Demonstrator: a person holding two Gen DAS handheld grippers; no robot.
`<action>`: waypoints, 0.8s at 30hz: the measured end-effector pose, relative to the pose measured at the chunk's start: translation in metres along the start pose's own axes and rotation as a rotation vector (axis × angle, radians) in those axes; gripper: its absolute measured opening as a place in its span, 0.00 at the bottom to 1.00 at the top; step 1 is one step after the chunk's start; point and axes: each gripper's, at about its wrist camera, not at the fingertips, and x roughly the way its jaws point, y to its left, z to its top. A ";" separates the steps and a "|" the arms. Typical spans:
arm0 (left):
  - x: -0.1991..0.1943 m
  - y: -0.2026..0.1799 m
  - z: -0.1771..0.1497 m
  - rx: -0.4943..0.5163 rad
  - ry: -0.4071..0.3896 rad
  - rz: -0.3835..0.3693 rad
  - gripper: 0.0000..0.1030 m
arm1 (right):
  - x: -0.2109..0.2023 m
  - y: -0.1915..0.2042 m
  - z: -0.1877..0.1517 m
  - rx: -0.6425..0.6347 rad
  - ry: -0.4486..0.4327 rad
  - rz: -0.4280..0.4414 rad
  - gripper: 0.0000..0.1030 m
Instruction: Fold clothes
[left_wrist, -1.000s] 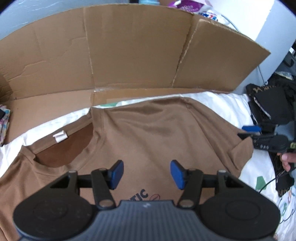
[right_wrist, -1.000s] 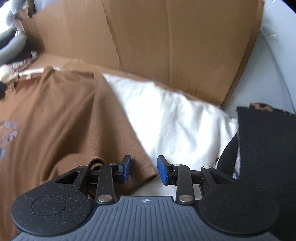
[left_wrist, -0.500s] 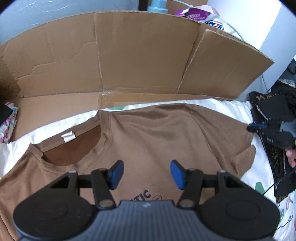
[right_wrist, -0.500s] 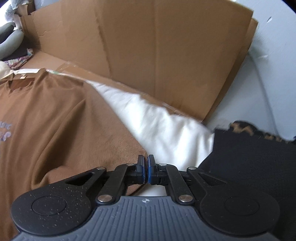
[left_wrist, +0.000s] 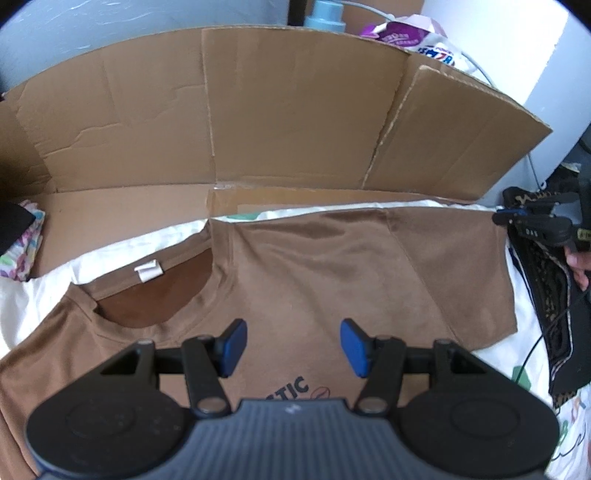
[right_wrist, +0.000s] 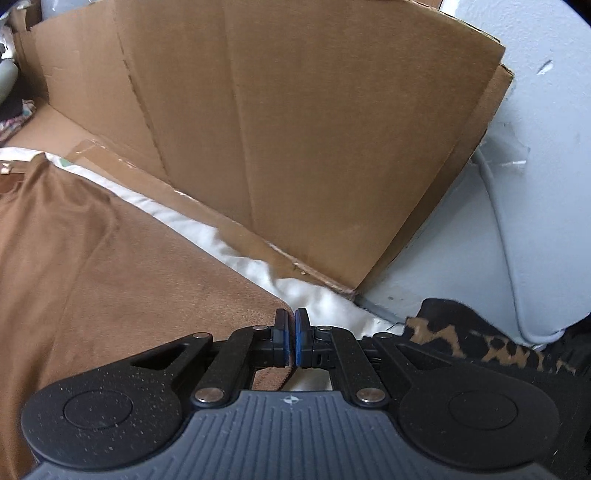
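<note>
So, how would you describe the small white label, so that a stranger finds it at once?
Look at the brown T-shirt spread on the white sheet before the cardboard wall. Inside its neck opening, at the back of the collar, sits the white label, the only white patch on the brown cloth.

Brown T-shirt (left_wrist: 332, 266) spread flat, front up, dark lettering, neck label showing, sleeve stretched out

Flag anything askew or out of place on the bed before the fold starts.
The brown T-shirt lies skewed, its collar angled to the left rather than square. The right gripper pinches the sleeve edge. A leopard-print black garment crowds that side. Nothing looks damaged.
</note>
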 end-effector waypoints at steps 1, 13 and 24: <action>0.000 0.001 0.000 -0.004 0.000 0.002 0.57 | 0.002 -0.002 0.002 -0.004 0.005 -0.005 0.01; 0.014 0.001 -0.003 0.000 0.009 0.019 0.57 | 0.022 -0.005 0.016 0.006 0.047 -0.064 0.03; 0.019 -0.019 0.004 0.045 -0.013 0.000 0.57 | -0.035 0.001 -0.001 0.160 -0.125 -0.020 0.29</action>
